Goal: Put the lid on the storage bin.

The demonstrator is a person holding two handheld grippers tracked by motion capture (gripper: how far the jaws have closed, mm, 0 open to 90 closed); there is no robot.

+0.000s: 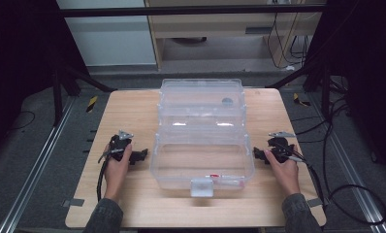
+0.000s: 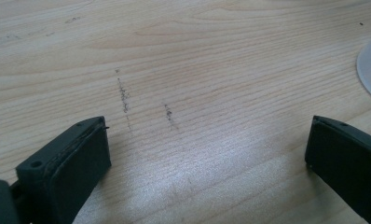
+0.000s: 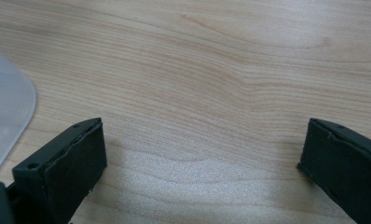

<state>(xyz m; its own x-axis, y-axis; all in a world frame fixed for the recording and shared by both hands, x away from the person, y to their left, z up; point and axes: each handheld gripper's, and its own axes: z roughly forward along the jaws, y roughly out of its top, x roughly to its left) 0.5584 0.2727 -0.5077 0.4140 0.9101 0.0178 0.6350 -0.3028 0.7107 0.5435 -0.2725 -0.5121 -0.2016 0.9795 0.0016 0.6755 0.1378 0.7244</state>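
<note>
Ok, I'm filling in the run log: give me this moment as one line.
left gripper: open, empty, beside clear box | right gripper: open, empty, other side | box lid: open | wooden table

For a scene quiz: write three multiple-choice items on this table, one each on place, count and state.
1. Where does the clear plastic box sit?
A. between the two grippers
B. left of both
C. on the floor

2. How many grippers are on the wooden table?
A. one
B. two
C. three

3. How do the left gripper's jaws stand?
A. shut on the box
B. shut on nothing
C. open over bare wood

Key: 1 A, it lies between the left gripper and the right gripper; 2 B, one per hand; 3 C, jaws wide apart.
</note>
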